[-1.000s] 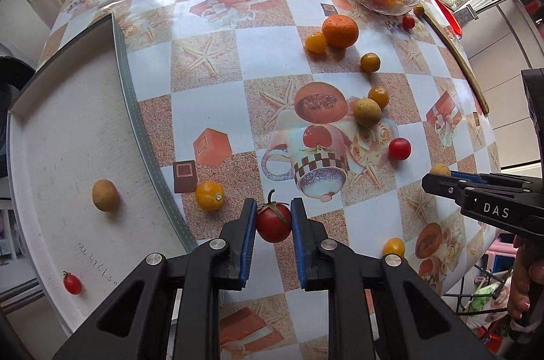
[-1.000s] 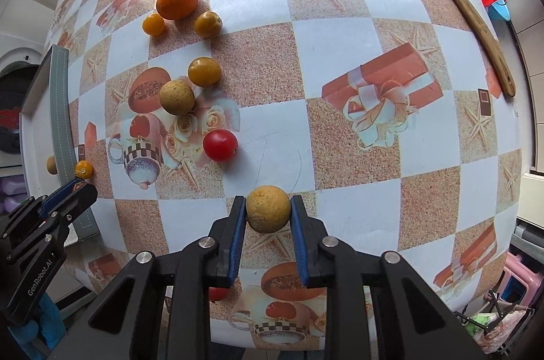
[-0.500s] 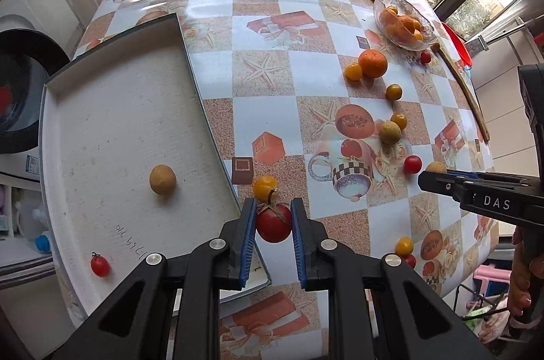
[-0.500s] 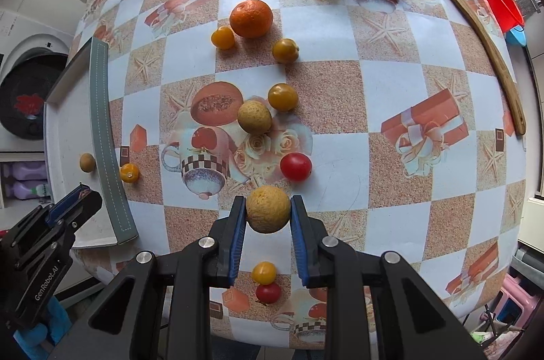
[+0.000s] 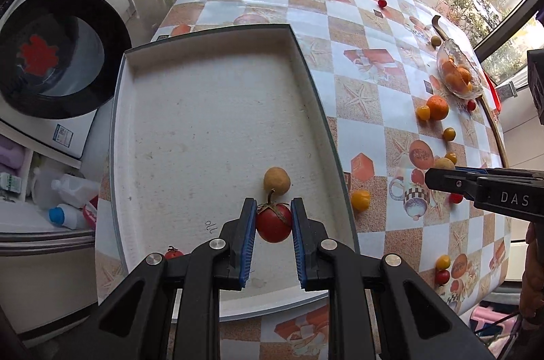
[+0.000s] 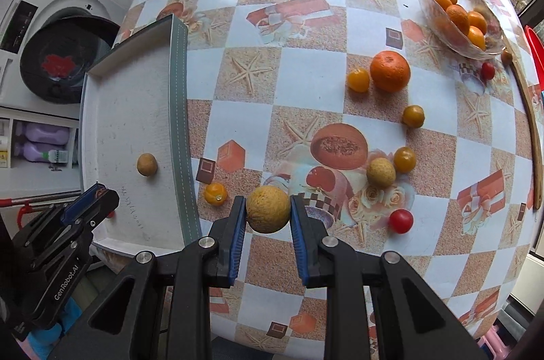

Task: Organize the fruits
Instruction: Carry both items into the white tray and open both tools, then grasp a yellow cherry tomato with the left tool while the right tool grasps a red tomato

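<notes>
My left gripper (image 5: 273, 224) is shut on a red tomato (image 5: 274, 223) with a stem and holds it over the white tray (image 5: 204, 128), near its front right part. A tan round fruit (image 5: 276, 180) lies in the tray just beyond it, and a small red tomato (image 5: 173, 252) lies at the tray's front left. My right gripper (image 6: 267, 213) is shut on a tan round fruit (image 6: 268, 209) and holds it above the table, right of the tray (image 6: 119, 121). Loose fruit lies on the table: an orange (image 6: 390, 70), yellow tomatoes (image 6: 358, 80), a red tomato (image 6: 401, 221).
A glass bowl (image 6: 442, 23) of oranges stands at the far right by a curved wooden strip (image 6: 532, 128). A small yellow fruit (image 6: 215, 193) lies just right of the tray's wall. A washing machine (image 5: 51, 53) stands left of the table. The table edge runs close below both grippers.
My left gripper has carried the tomato leftwards from above the table to above the tray. My right gripper has carried its fruit leftwards towards the tray.
</notes>
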{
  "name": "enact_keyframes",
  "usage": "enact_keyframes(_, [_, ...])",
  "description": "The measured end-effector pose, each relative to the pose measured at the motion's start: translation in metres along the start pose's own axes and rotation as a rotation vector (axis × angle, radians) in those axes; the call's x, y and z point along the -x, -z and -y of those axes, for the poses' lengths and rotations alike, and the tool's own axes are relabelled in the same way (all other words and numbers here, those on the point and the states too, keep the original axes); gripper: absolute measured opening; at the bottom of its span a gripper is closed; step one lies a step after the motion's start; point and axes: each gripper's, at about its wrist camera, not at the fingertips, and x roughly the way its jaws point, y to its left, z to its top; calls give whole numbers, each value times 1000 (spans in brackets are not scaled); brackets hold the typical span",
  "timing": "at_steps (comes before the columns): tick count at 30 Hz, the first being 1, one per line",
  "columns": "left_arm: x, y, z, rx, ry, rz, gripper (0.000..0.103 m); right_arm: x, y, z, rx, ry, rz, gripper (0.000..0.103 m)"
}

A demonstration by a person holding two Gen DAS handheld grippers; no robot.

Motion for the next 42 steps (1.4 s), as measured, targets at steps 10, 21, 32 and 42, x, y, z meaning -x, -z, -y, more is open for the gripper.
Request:
enact_keyframes(10, [-24, -8, -55, 85, -83, -2, 22, -30, -48, -75, 157, -34, -24, 28])
enact_keyframes(21, [-54, -5, -58, 62, -122, -41, 22, -73, -84, -105, 158, -28, -61, 28])
enact_keyframes(32, [-55, -1, -55, 18, -165, -19, 75, -96, -90, -117, 153, -20, -80, 39])
enact_keyframes(42, [-51, 0, -50, -20, -177, -47, 75, -65, -98, -113, 97, -114, -3, 83])
